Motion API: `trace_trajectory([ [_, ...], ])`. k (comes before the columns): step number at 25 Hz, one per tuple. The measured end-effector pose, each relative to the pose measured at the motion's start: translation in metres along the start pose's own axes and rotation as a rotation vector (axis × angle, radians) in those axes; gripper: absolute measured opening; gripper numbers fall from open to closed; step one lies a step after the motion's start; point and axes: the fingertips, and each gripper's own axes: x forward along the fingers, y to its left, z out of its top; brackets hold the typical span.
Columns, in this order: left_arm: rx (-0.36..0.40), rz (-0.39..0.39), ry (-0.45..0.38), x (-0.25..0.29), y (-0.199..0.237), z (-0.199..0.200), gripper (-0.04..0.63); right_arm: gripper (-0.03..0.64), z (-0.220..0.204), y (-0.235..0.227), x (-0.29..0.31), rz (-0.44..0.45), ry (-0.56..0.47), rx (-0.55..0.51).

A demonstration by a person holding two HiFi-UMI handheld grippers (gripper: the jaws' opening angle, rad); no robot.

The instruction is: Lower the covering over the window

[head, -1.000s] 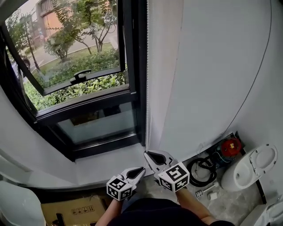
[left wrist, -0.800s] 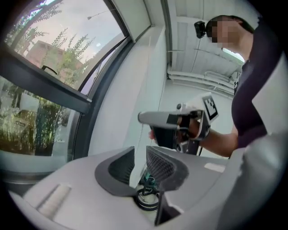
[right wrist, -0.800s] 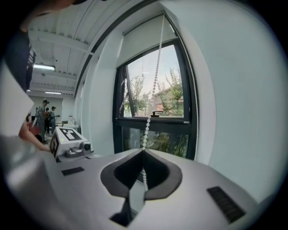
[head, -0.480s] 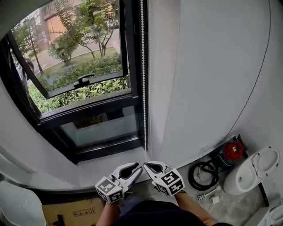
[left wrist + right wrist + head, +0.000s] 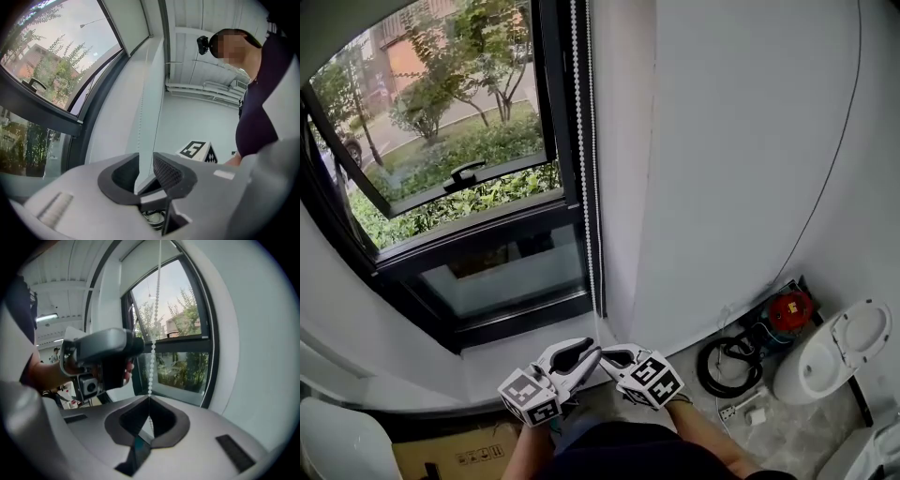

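Two broad surfaces fill the head view: a plain white wall [image 5: 741,169] on the right and a dark-framed window [image 5: 450,122] on the left. The window's upper sash is tilted outward toward trees and hedges. The covering [image 5: 145,258] appears only as a pale band at the very top of the opening in the right gripper view, so the glass below it is bare. A white sill [image 5: 525,352] runs under the window.

On the floor to the right are a white toilet [image 5: 834,352], a coil of black cable [image 5: 727,366] and a small red object [image 5: 787,309]. A cardboard box [image 5: 459,450] lies at the lower left.

Both grippers are low in front of the sill, close beside each other, at the corner where the window frame meets the wall. The right gripper [image 5: 149,398] has its jaws pressed together on the bead chain [image 5: 579,141]. That chain hangs in two strands down the right side of the window frame, and one strand enters at the jaw tips and continues between the pads.

The left gripper [image 5: 146,155] has just been opening and its jaws are now spread. A faint strand of the chain seems to run down into the gap, and neither pad presses on it. The right gripper's marker cube [image 5: 196,150] shows just beyond it.
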Motion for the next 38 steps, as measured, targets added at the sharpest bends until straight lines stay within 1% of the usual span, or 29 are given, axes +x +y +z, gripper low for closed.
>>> trace_trajectory([
  [4, -0.004, -0.002, 0.007, 0.0, 0.001, 0.0, 0.08, 0.012, -0.009, 0.003, 0.004, 0.035, -0.01, 0.026],
  [9, -0.009, -0.024, -0.016, 0.007, -0.002, 0.007, 0.084, 0.012, -0.01, -0.009, 0.004, 0.018, 0.019, -0.006],
  [12, -0.007, -0.025, -0.01, 0.012, -0.002, 0.009, 0.084, 0.012, -0.012, -0.011, 0.001, 0.015, 0.025, -0.012],
  [17, -0.019, -0.023, -0.019, 0.022, 0.0, 0.013, 0.091, 0.012, -0.034, -0.01, 0.004, 0.018, 0.105, -0.064],
  [21, -0.018, -0.026, -0.002, 0.026, 0.001, 0.013, 0.091, 0.012, -0.042, -0.004, 0.005, 0.062, 0.077, -0.016],
  [25, -0.009, -0.023, 0.013, 0.032, 0.003, 0.015, 0.091, 0.012, -0.04, 0.002, 0.009, 0.101, 0.087, -0.037],
  [27, -0.004, -0.009, 0.022, 0.034, 0.007, 0.014, 0.089, 0.012, -0.039, 0.003, 0.011, 0.112, 0.077, -0.022],
  [28, 0.002, -0.005, 0.03, 0.034, 0.008, 0.012, 0.081, 0.012, -0.039, 0.004, 0.012, 0.121, 0.07, -0.009],
  [31, 0.038, -0.017, 0.06, 0.035, 0.008, 0.003, 0.029, 0.012, -0.042, 0.005, 0.009, 0.136, 0.076, 0.021],
  [32, 0.042, -0.029, 0.066, 0.036, 0.005, 0.002, 0.028, 0.012, -0.043, 0.003, 0.006, 0.139, 0.078, 0.036],
  [34, 0.029, -0.053, 0.077, 0.038, 0.001, 0.0, 0.026, 0.012, -0.044, 0.001, 0.002, 0.153, 0.068, 0.083],
  [36, -0.003, -0.071, 0.092, 0.042, -0.002, -0.001, 0.026, 0.012, -0.044, -0.001, -0.001, 0.169, 0.052, 0.131],
  [38, -0.016, -0.094, 0.133, 0.046, -0.004, -0.008, 0.025, 0.012, -0.049, -0.005, -0.001, 0.155, 0.072, 0.128],
])
